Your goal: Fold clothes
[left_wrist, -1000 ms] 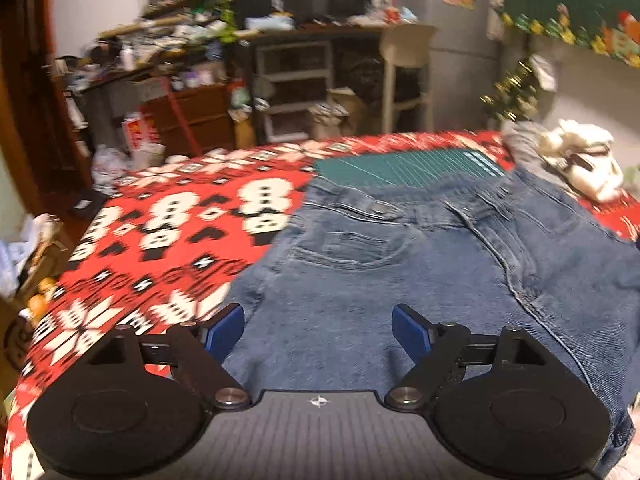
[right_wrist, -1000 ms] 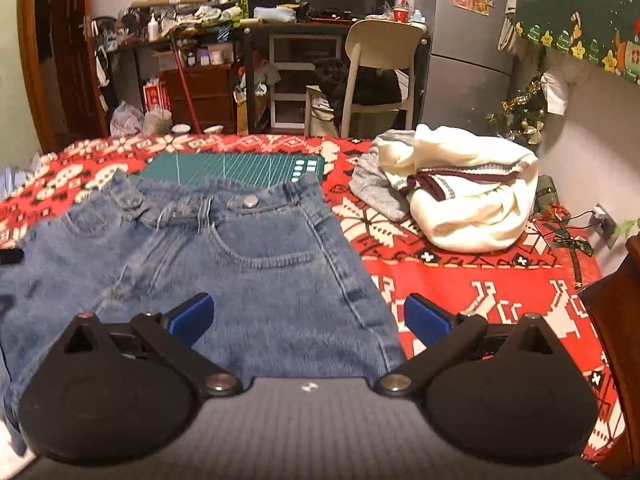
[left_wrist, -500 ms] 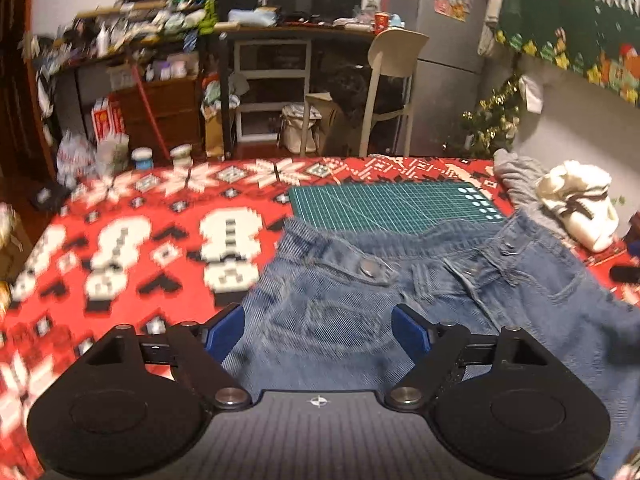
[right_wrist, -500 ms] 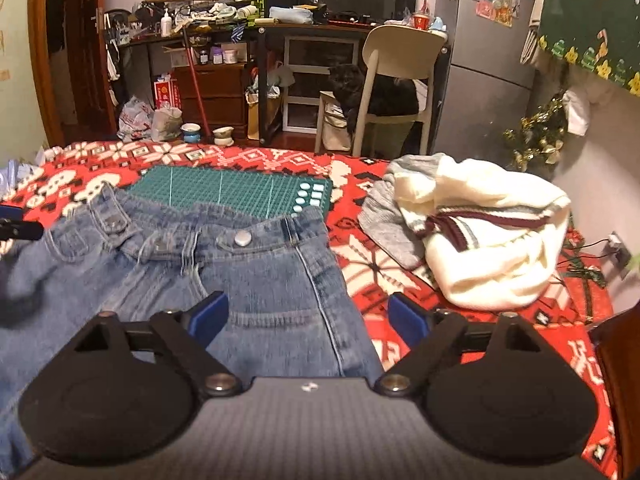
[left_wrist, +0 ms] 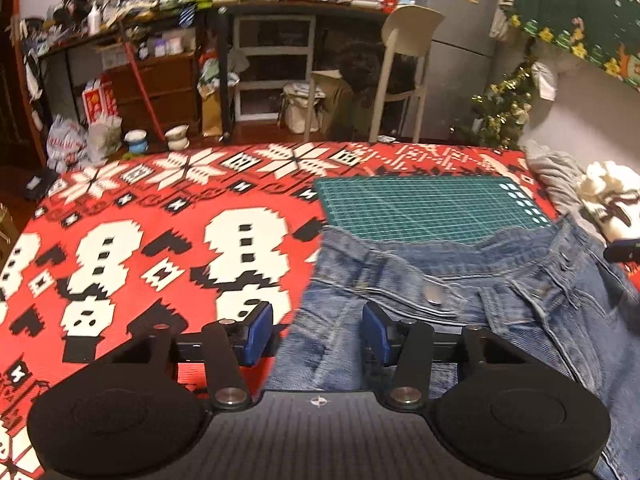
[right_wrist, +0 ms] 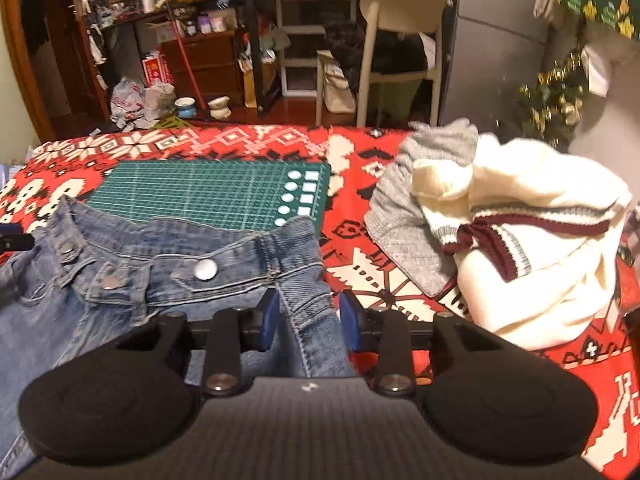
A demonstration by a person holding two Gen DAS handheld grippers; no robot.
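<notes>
a: left wrist view. the left gripper (left_wrist: 318, 332) is seen over the jeans (left_wrist: 460, 304), at their waistband corner on the side toward nine o'clock. the jaws are closing, about half apart; denim lies between the blue pads (left_wrist: 258, 332), but pressing contact is not seen. a metal button (left_wrist: 434, 294) is noted at one o'clock from the gripper.

b: right wrist view. the right gripper (right_wrist: 307, 322) is seen at the opposite waistband corner of the jeans (right_wrist: 160, 280). the jaws are closing and stand narrower; a fold of denim with a side seam is bracketed by the pads (right_wrist: 269, 320). whether it is already pinched cannot be told.

a: what is shown in one view only?

b: a cream sweater with maroon trim (right_wrist: 532, 248) and a grey garment (right_wrist: 404, 224) are seen in full at two o'clock in the right view; in the left view only their edge is caught at three o'clock. the snowman pattern of the red blanket (left_wrist: 160, 248) is shown broadly in the left view alone.

a: surface?

b: the jeans are laid flat on the red blanket (right_wrist: 360, 160), the waistband overlapping the near edge of a green cutting mat (right_wrist: 208, 192) at twelve o'clock.

a: room?

b: a white chair (right_wrist: 404, 24), a cluttered desk (left_wrist: 304, 4) and tinsel (right_wrist: 556, 96) are recorded beyond the far edge.
</notes>
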